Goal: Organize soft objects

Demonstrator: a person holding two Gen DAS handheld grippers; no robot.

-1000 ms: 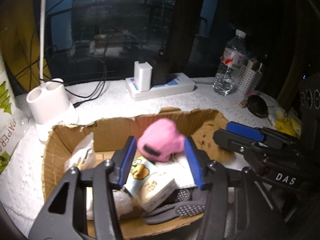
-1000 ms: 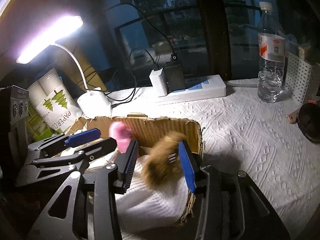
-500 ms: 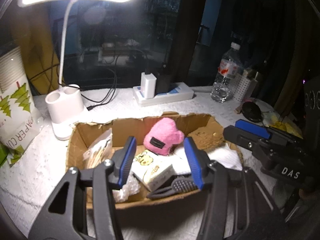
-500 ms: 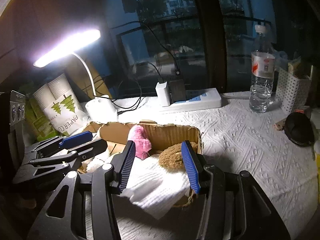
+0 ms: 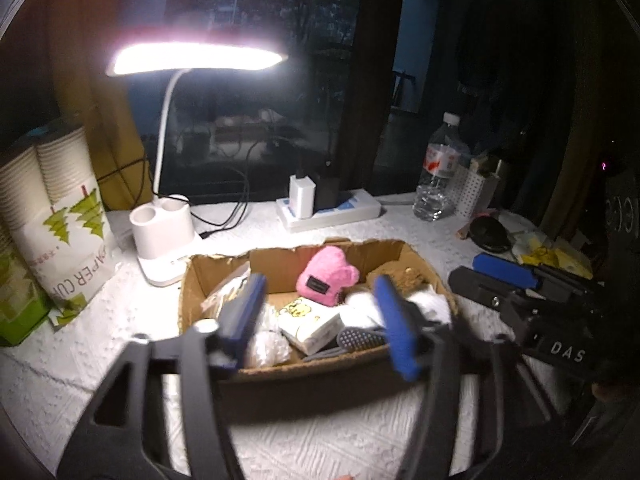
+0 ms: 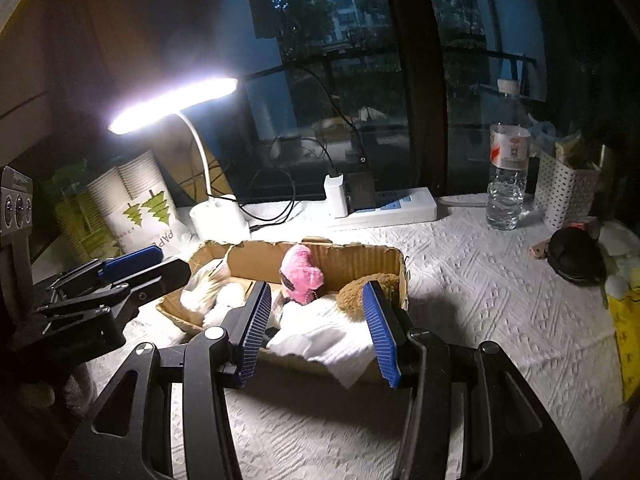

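A torn cardboard box holds a pink plush toy, a brown plush toy, a white cloth, a tissue pack and a dotted grey glove. My left gripper hovers over the box's near side. Its jaws are opening with nothing between them. My right gripper stands open and holds nothing, in front of the box. Beyond it lie the pink toy, the brown toy and the cloth, which hangs over the near wall.
A lit desk lamp and a pack of paper cups stand left of the box. Behind it are a power strip with chargers and a water bottle. A white perforated basket and a black round object sit at the right.
Both grippers have drawn back and up from the box. The pink and brown toys, blurred between the fingers before, now lie still in the box. The left jaws have widened.
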